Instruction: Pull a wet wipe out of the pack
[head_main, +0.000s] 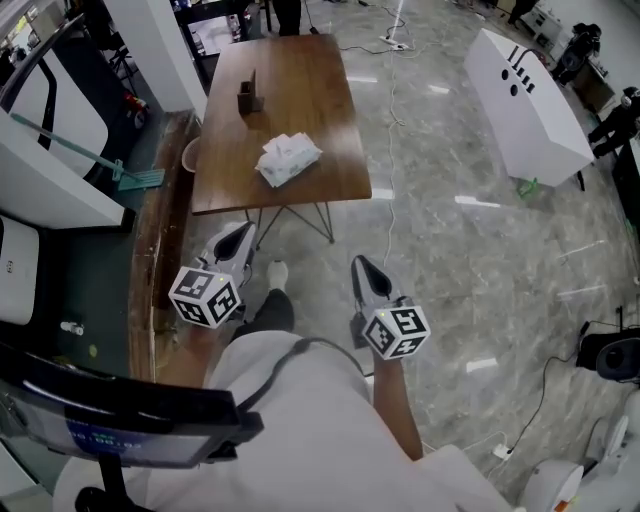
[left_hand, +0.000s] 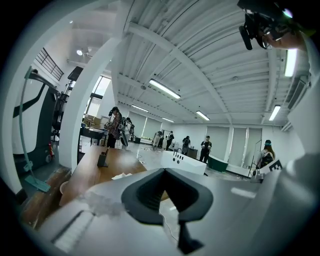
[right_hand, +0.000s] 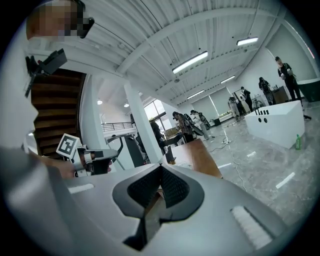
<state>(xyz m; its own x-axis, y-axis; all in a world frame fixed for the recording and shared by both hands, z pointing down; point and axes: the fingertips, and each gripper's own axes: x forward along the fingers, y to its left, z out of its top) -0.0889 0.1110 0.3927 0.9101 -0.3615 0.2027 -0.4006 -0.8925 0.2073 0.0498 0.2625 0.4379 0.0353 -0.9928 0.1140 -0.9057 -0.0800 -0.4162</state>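
The white wet wipe pack lies crumpled near the front edge of the brown wooden table; the left gripper view shows the pack as a small white patch. My left gripper and my right gripper hang over the floor short of the table's front edge, both pointing toward it. Neither touches the pack. In the left gripper view my left gripper has its jaws meeting at the tip with nothing between them. My right gripper looks the same, shut and empty.
A small dark holder stands farther back on the table. A long white cabinet sits on the floor to the right, with cables trailing beside the table. A wooden bench and a teal mop lie at the left. Several people stand far off.
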